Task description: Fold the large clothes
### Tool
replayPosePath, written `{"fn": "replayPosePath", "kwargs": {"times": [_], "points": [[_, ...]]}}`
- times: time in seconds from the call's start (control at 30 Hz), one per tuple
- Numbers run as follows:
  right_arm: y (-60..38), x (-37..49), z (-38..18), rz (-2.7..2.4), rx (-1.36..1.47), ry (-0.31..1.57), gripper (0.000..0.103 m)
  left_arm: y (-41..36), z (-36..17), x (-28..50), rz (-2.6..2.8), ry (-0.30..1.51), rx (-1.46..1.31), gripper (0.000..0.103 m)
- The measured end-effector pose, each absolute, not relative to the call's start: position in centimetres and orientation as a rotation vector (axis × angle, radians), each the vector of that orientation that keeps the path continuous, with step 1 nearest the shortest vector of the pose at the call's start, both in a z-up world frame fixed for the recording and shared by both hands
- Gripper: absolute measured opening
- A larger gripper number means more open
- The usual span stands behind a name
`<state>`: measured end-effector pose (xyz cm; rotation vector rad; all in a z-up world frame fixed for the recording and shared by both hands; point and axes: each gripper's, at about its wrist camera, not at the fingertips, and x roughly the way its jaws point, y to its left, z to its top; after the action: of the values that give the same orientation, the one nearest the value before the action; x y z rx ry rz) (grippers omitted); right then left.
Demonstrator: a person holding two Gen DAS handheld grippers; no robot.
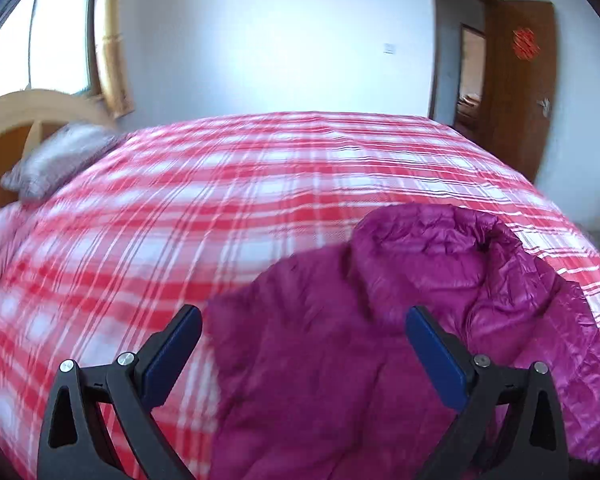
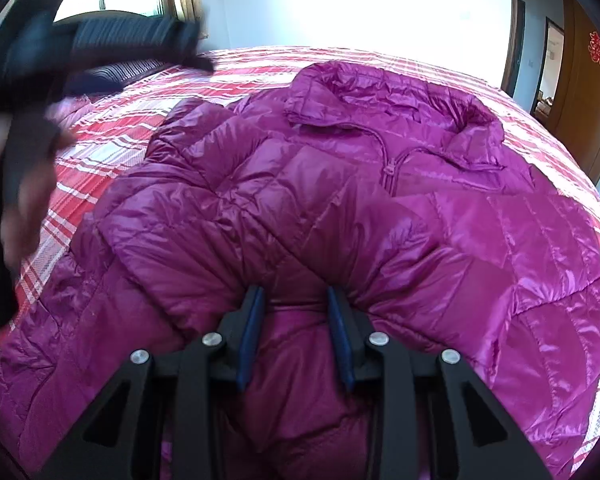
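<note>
A magenta quilted puffer jacket (image 2: 300,184) lies on the red-and-white plaid bed (image 2: 112,136), collar away from me, zipper up the middle. My right gripper (image 2: 296,300) is shut on a fold of the jacket's near sleeve, with fabric bunched between the blue pads. My left gripper (image 1: 304,320) is wide open and empty above the jacket's left part (image 1: 340,340); the view is blurred. The left gripper also shows, blurred, at the upper left of the right wrist view (image 2: 100,44).
A grey pillow (image 1: 56,160) and a wooden headboard (image 1: 24,116) stand at the bed's left end. A window with a curtain (image 1: 112,40) is behind. An open wooden door (image 1: 520,92) is at the right. Plaid bedding (image 1: 220,200) stretches beyond the jacket.
</note>
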<state>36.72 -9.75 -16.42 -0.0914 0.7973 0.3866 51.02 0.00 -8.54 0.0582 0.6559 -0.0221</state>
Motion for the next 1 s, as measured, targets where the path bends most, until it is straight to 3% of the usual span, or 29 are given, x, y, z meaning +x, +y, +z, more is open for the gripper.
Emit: {"fn": "replayPosePath", "kwargs": {"times": [0.23,0.3,0.33,0.53,0.67,0.83,0.9,1.0], "points": [[-9.9,36.7,-16.4,0.390,-0.082,0.792,0.036,-4.7,-12.5,57.2,-0.060,0.726,0.096,0.098],[-9.9,36.7,-16.4,0.391,-0.078,0.792,0.036,-5.2,-13.8,58.4,-0.085,0.774,0.095,0.061],[-10.0,36.7,-16.4,0.393,-0.074,0.792,0.036,-5.0,-14.9,59.0,-0.105,0.816,0.072,0.055],[-11.2,37.2,-15.8,0.463,-0.003,0.818,0.036,-2.7,-16.6,58.9,-0.160,0.832,-0.089,0.054],[-14.1,38.6,-10.8,0.516,0.013,0.770,0.037,-2.3,-17.0,58.9,-0.183,0.836,-0.130,0.055],[-16.2,46.0,-4.8,0.420,-0.170,0.619,0.059,-1.9,-17.0,58.8,-0.201,0.829,-0.166,0.055],[-16.6,50.2,-4.5,0.408,-0.206,0.649,0.074,-1.7,-17.1,58.7,-0.209,0.828,-0.184,0.055],[-16.1,55.4,-5.0,0.407,-0.308,0.681,0.074,-1.6,-17.2,58.9,-0.213,0.828,-0.193,0.055]]}}
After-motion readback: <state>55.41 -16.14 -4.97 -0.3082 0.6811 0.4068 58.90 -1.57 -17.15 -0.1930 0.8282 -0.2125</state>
